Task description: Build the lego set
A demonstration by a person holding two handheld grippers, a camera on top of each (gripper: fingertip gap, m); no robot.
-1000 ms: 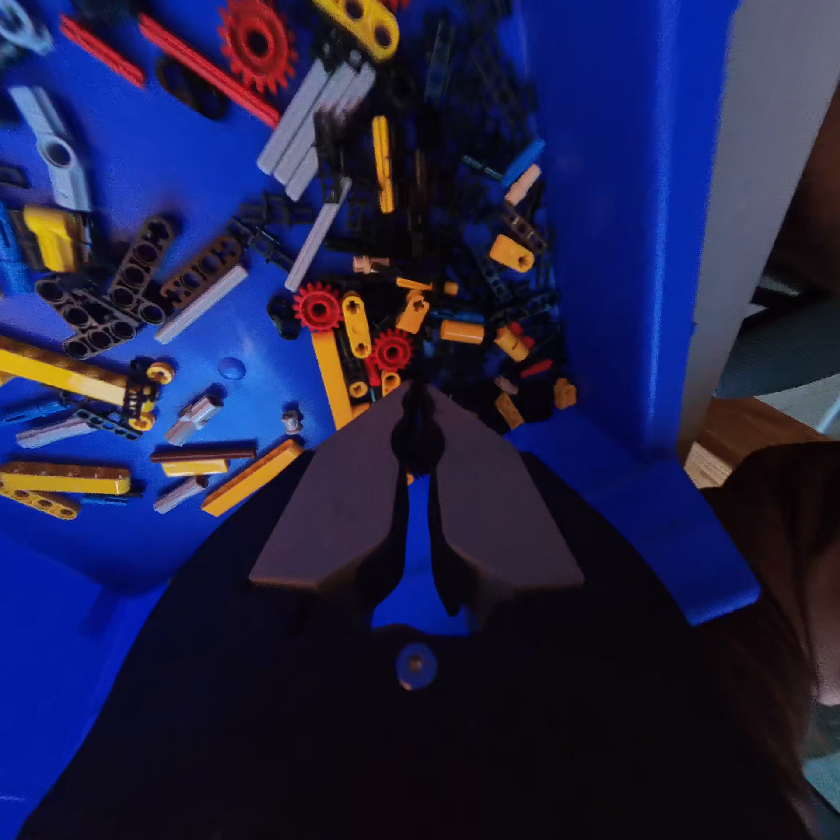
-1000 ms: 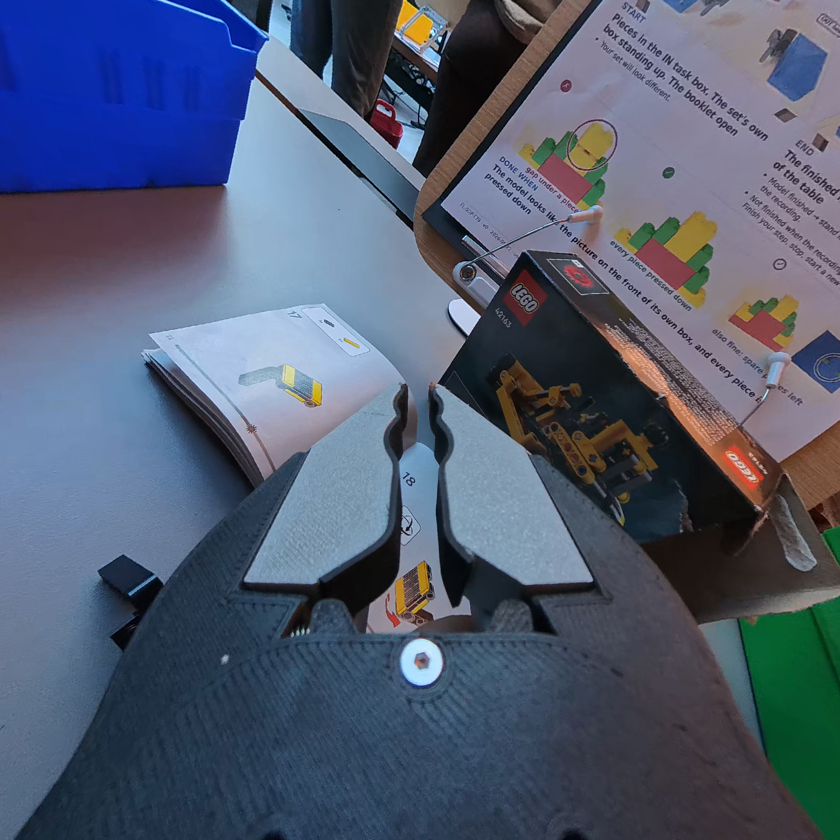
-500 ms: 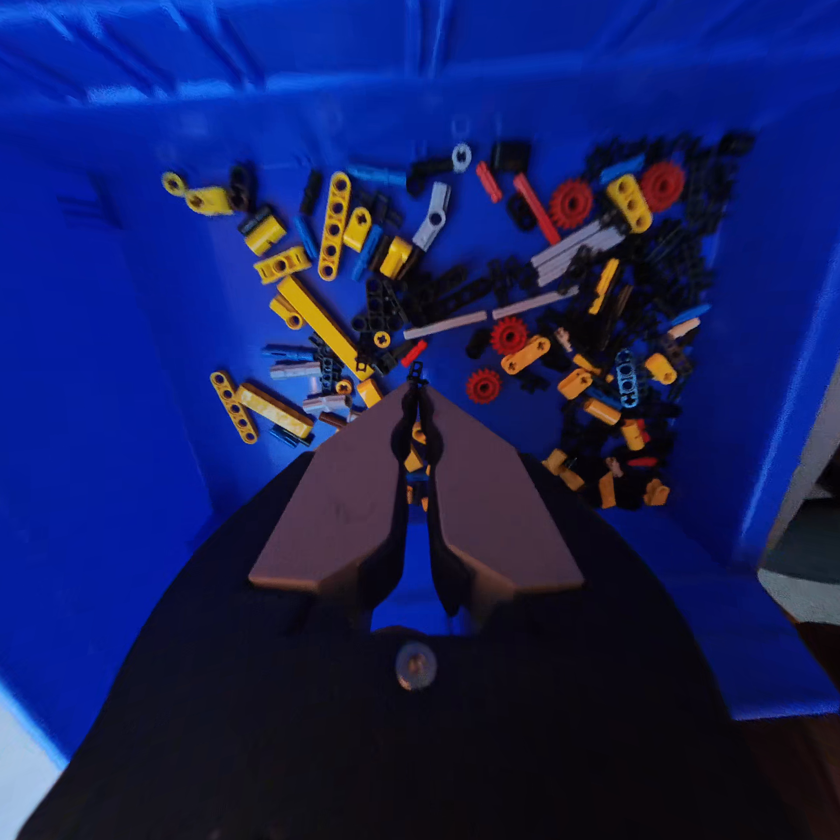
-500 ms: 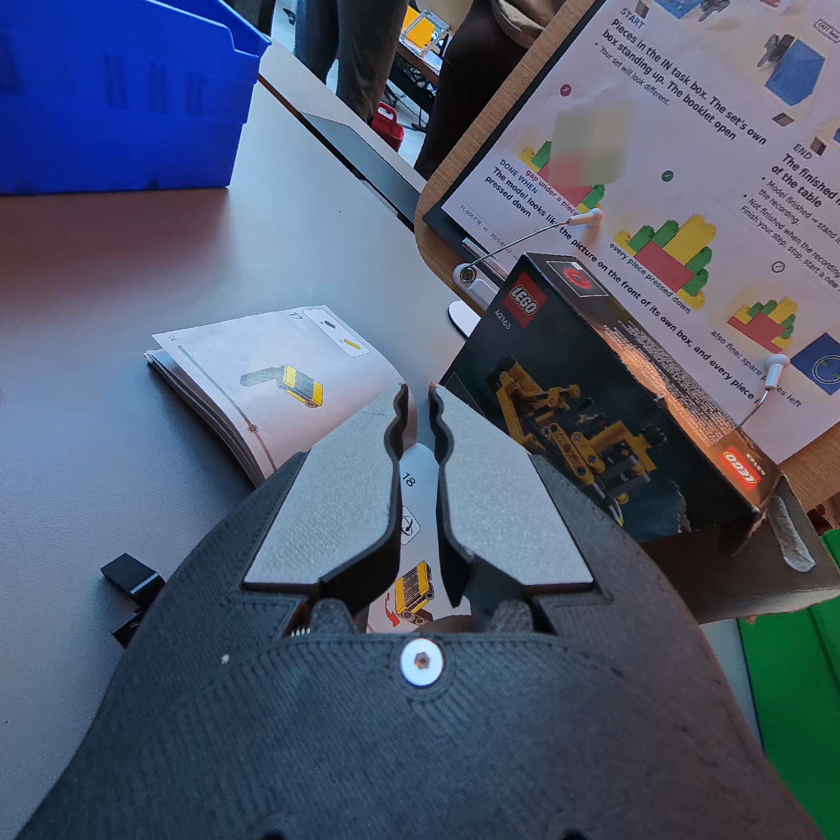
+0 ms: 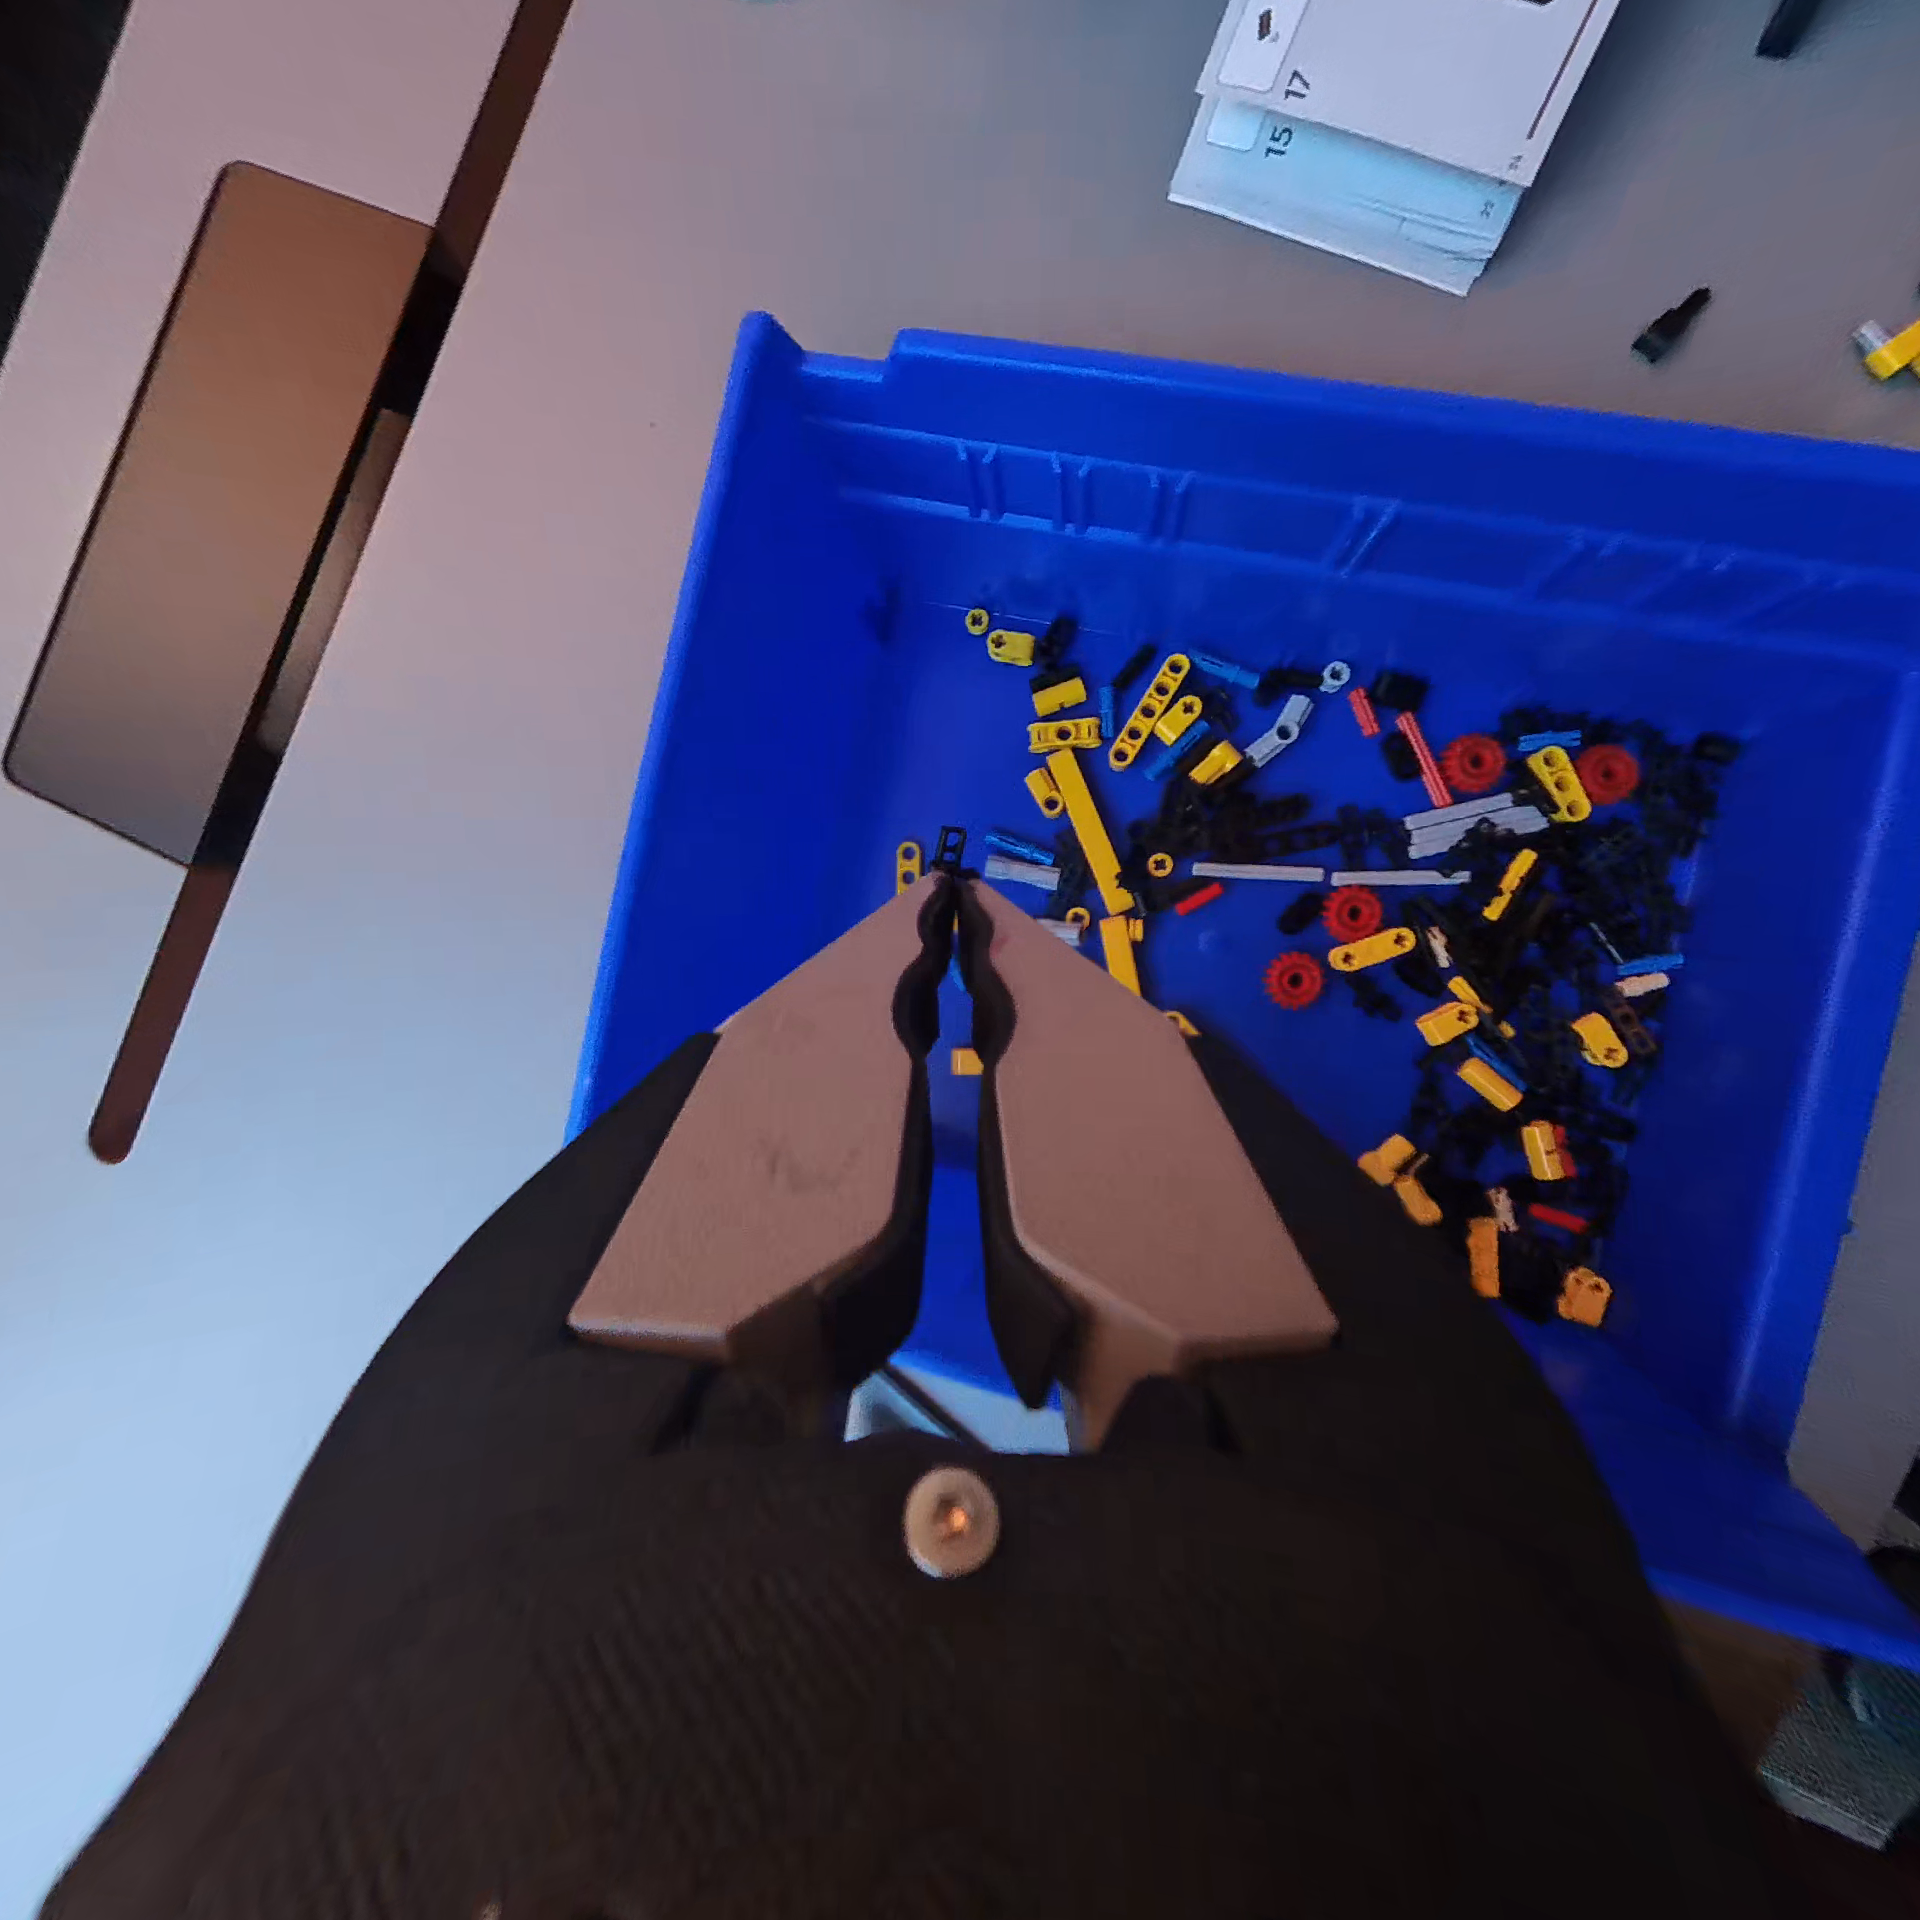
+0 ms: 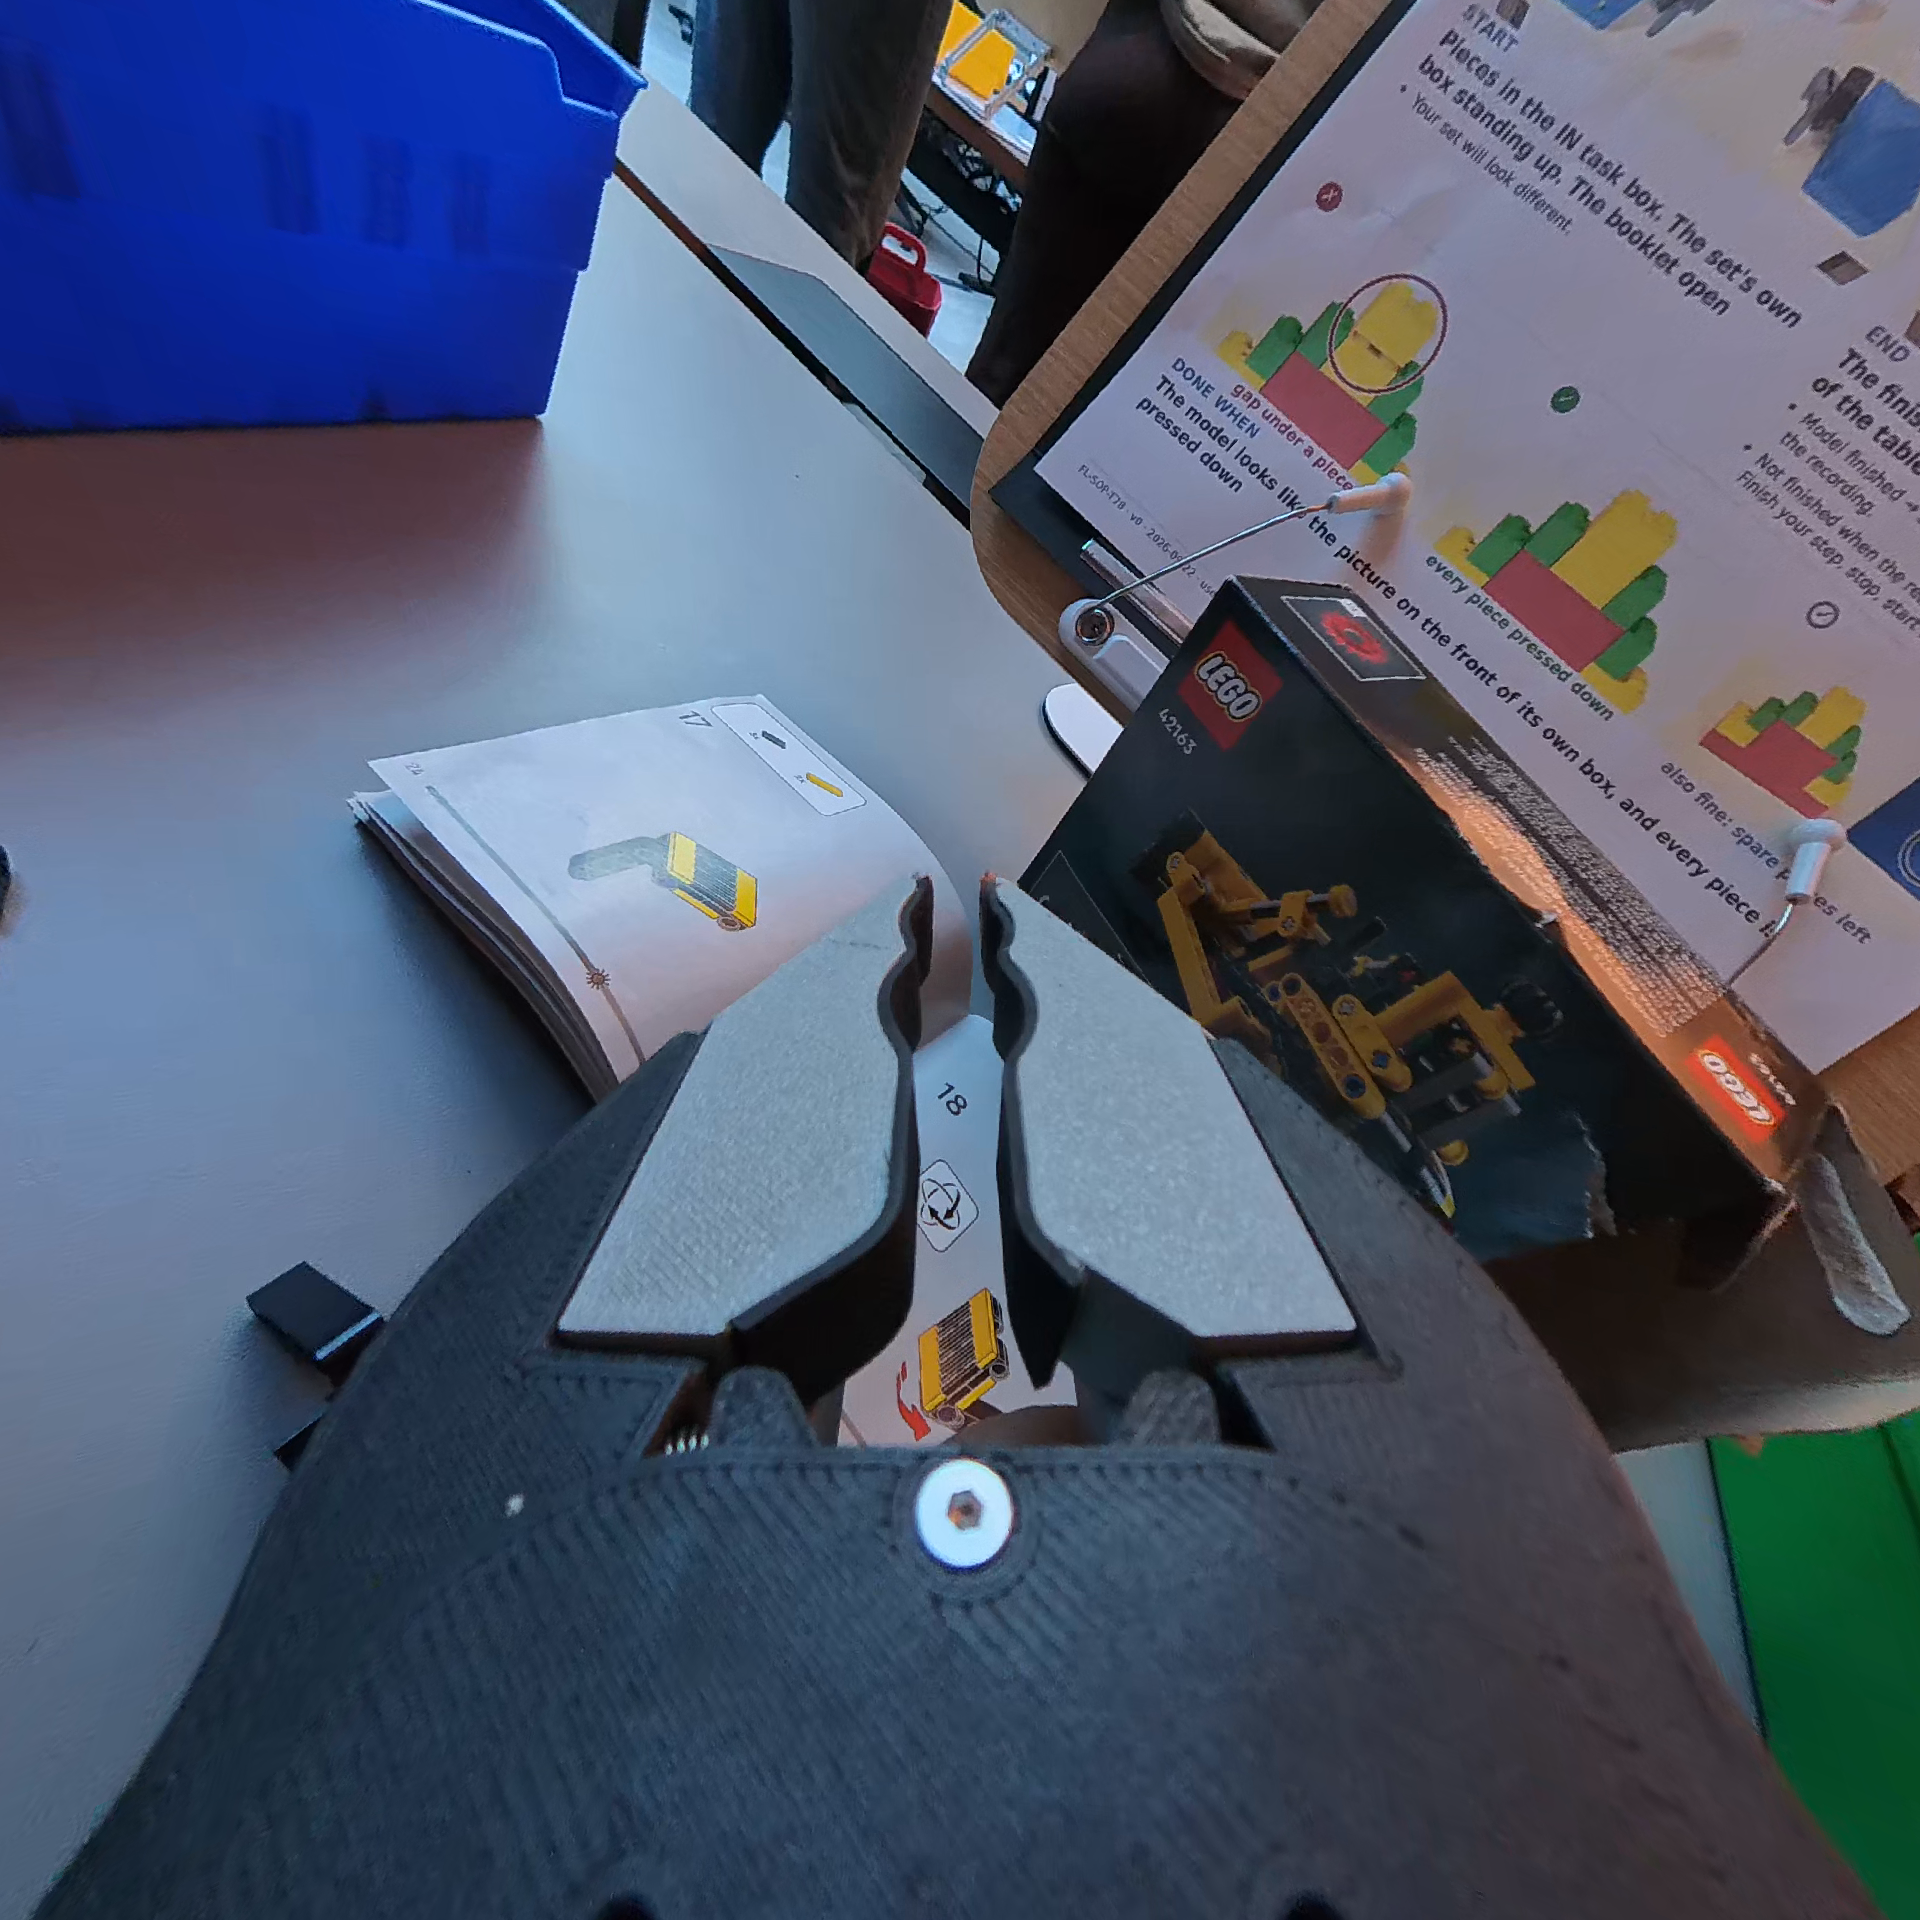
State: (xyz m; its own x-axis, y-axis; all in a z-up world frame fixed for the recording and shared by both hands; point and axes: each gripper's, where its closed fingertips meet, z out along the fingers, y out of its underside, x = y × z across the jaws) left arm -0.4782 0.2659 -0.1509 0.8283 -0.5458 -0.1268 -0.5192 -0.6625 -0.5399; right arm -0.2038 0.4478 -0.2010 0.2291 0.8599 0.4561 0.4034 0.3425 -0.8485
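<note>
My left gripper (image 5: 948, 883) is shut on a small black lego piece (image 5: 950, 847) that sticks out past its tips. It is held high above the left part of the blue bin (image 5: 727, 831), which holds several loose yellow, black, red and grey pieces (image 5: 1455, 935). My right gripper (image 6: 954, 894) is nearly shut with a narrow gap and holds nothing. It hovers over the open instruction booklet (image 6: 644, 862), next to the black lego box (image 6: 1403, 935). The booklet also shows in the left wrist view (image 5: 1382, 135).
A small black piece (image 5: 1668, 330) and a yellow piece (image 5: 1891, 348) lie on the grey table beyond the bin. Another black piece (image 6: 312, 1314) lies left of my right gripper. A propped instruction sheet (image 6: 1558, 416) stands behind the box. People's legs (image 6: 831, 104) stand past the table. My hands' fingertips stand some 35 cm from each other.
My left gripper has risen up and back out of the bin with the black piece held, so the whole bin and table now show. My right gripper has not moved.
</note>
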